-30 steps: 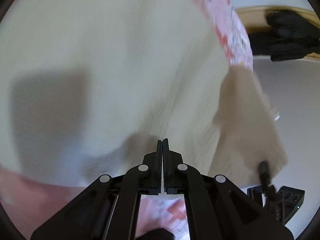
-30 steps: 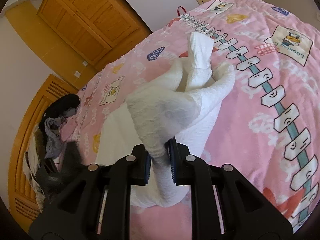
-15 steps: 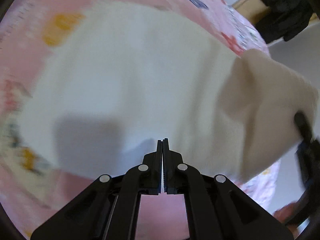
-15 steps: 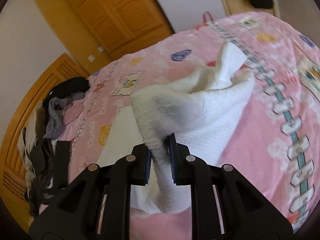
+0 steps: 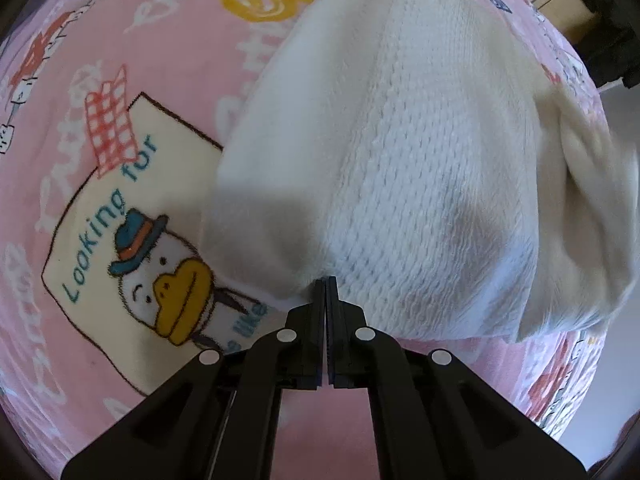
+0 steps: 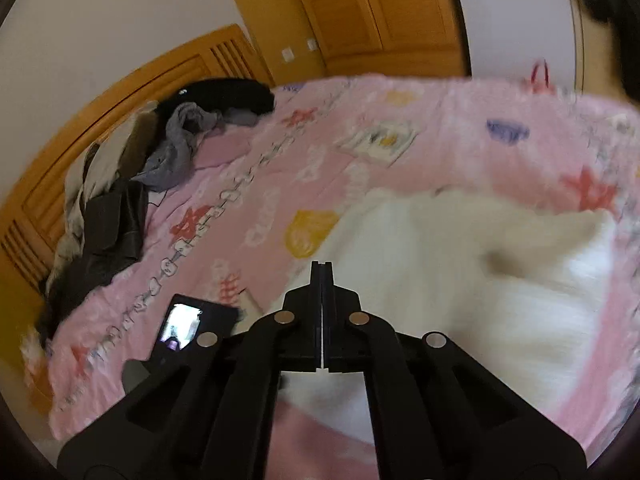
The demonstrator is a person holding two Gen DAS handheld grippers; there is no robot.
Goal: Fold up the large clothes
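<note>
from the left wrist, the left gripper (image 5: 325, 280) points down with its jaws pressed together right at the near edge of the white knitted garment (image 5: 400, 160), which lies on the pink blanket (image 5: 80, 160); whether fabric is pinched i cannot tell. from the right wrist, the right gripper (image 6: 321, 266) has just closed, nothing between its jaws, over the blurred garment (image 6: 480, 280). a phone (image 6: 182, 326) lies just beside the garment; a heap of dark clothes (image 6: 120, 200) sits by the headboard.

**Readable Print on the Bedcover**

The words "Looking for" are printed in teal letters on a cream panel (image 5: 132, 216) of the pink blanket (image 5: 52, 60), above a cartoon duck in a blue hat. Below the duck, the fragment "like" is seen at the panel's lower edge. Pale lettering elsewhere on the blanket cannot be read. In the right wrist view, nothing legible is shown.
</note>
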